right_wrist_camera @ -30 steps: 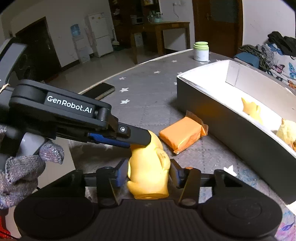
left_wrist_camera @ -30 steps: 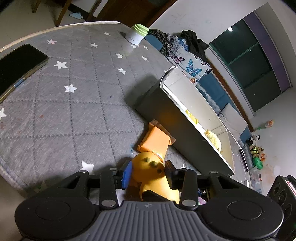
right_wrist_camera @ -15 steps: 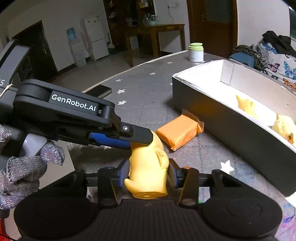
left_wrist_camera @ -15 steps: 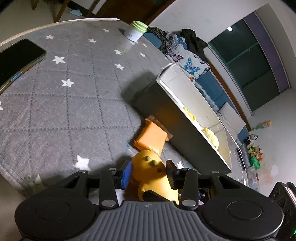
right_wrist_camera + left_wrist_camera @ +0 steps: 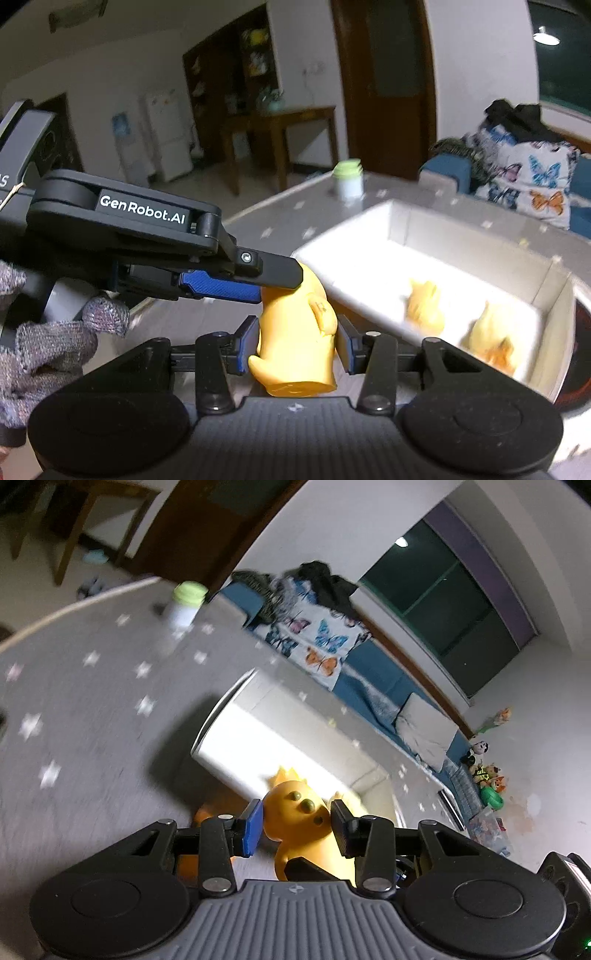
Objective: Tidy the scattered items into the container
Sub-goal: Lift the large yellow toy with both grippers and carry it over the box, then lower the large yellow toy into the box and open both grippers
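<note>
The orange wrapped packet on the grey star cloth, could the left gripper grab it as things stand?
Probably not: the left gripper is already shut on the yellow duck-shaped toy, as is the right gripper, and the orange wrapped packet sits mostly hidden below its fingers.

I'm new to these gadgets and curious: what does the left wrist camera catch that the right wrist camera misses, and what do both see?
Only the left wrist view shows the toys on the floor. Only the right wrist view shows the gloved hand, the left gripper from outside, and two yellow figures in the box. Both show the yellow duck toy clamped in jaws, the white box and the green-lidded jar.
</note>
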`<state>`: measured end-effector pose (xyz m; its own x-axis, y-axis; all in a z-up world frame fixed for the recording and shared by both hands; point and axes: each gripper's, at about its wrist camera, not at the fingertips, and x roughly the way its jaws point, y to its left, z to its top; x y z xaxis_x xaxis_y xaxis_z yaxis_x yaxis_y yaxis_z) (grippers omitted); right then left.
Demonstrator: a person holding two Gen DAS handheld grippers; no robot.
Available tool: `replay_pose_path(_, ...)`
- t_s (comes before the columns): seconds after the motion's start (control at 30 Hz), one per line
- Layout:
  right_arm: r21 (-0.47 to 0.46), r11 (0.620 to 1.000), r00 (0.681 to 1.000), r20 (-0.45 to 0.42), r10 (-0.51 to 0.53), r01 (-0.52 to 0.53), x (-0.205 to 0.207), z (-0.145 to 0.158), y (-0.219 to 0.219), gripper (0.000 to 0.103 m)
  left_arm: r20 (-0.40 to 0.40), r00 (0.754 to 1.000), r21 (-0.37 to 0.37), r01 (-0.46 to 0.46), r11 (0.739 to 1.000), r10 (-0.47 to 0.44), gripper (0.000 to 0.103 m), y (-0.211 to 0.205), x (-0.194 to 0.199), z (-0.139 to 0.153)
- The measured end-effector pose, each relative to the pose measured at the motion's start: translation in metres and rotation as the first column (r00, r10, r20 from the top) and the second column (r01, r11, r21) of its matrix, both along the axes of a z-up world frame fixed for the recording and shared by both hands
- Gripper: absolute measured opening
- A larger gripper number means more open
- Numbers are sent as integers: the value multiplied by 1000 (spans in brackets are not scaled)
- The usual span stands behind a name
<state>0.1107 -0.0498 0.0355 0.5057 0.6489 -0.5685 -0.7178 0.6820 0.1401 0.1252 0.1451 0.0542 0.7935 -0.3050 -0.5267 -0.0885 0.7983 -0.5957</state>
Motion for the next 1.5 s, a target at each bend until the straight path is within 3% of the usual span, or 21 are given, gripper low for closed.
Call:
replay_pose_path(0.23,38,997,997,2,-74,74,58,13,7,44,-10,1000,38,20,999,-20,42,1,72,6)
replay_pose_path(0.47,69,990,984,-142,-109,120,124,-11,13,44,-100,995,66,23,998,-17,42,8,124,-20)
replay_pose_path(0.63,56,991,968,-225,-110,125,150,-36,17,44,-146,989,62,25,998,-16,42,14,135,-40)
replay_pose_path(0.77,2,993,970,-215,-112,115,150,-46,23,44,-166,986,59,40,997,-30,40,13,138,-49)
replay_pose_path(1.07,-91,992,976,-191,-101,85,139,-55,32,43,-160,986,138,67,988,-44,40,1,138,-46)
replay_pose_path(1.5,-104,992,975,-202,-96,77,137,-55,34,43,-163,986,230,68,971,-30,40,-12,137,-44)
